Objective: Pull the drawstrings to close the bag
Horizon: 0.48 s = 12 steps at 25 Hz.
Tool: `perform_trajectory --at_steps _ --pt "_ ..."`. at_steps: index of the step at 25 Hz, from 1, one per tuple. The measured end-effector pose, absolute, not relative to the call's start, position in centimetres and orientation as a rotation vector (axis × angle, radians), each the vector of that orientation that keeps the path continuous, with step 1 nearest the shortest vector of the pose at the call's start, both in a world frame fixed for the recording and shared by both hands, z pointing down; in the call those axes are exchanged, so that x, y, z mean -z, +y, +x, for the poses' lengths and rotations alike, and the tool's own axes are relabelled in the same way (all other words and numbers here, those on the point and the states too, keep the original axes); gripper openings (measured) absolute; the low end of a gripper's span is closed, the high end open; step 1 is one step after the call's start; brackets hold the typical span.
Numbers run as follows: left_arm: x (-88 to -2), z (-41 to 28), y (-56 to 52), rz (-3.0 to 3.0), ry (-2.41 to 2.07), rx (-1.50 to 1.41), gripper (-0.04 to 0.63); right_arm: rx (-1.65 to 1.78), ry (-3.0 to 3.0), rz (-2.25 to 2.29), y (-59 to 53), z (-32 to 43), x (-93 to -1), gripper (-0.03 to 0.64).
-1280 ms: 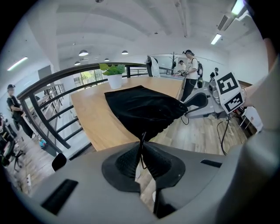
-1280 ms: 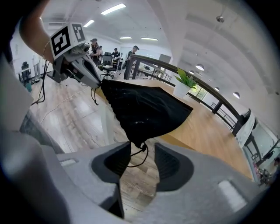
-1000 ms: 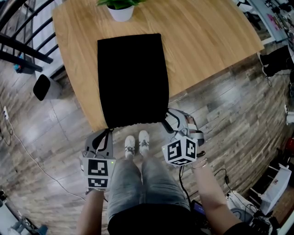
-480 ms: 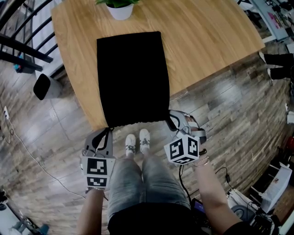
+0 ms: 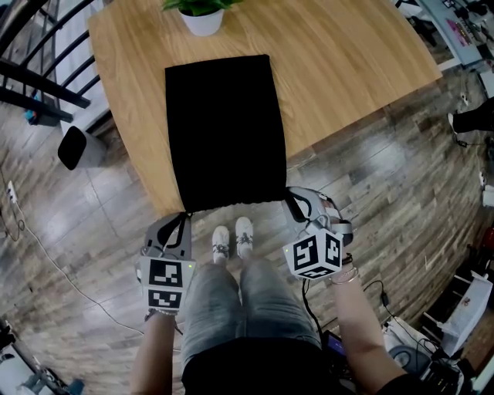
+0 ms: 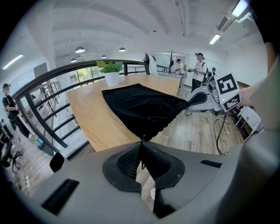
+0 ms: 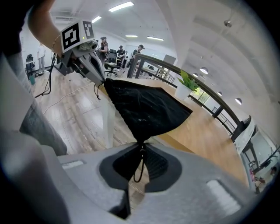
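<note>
A flat black drawstring bag [image 5: 225, 131] lies on the wooden table [image 5: 347, 69], its gathered mouth at the near edge. My left gripper [image 5: 184, 218] sits at the mouth's left corner, shut on the left drawstring [image 6: 141, 162]. In the left gripper view the pads [image 6: 131, 159] pinch the cord just below the bag [image 6: 144, 105]. My right gripper [image 5: 290, 197] is at the right corner; its jaws are closing, with the right drawstring [image 7: 139, 168] between them, pinched at the bag's corner [image 7: 146, 107]. Each gripper shows in the other's view: right gripper [image 6: 192, 99], left gripper [image 7: 101, 78].
A white pot with a green plant [image 5: 203, 17] stands at the table's far edge behind the bag. A black railing [image 5: 31, 77] and a dark object on the floor [image 5: 71, 146] lie to the left. The person's shoes [image 5: 231, 239] are just below the table edge. People stand in the background.
The right gripper has closed onto the cord at the bag's right corner and drifted slightly back and right. The left gripper has stayed where it was.
</note>
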<state>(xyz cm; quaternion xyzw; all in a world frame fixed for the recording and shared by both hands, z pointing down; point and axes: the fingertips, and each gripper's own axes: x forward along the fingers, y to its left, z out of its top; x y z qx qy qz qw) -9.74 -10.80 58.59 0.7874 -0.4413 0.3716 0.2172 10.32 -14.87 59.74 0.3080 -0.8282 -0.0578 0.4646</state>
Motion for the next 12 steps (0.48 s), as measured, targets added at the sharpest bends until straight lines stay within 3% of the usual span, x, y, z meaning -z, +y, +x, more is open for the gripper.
perform_trajectory --at_steps 12 --pt "-57.6 -9.3 -10.2 2.249 -1.176 -1.097 0.021 0.032 -2.002 0.830 -14.3 11.8 -58.1 0.008"
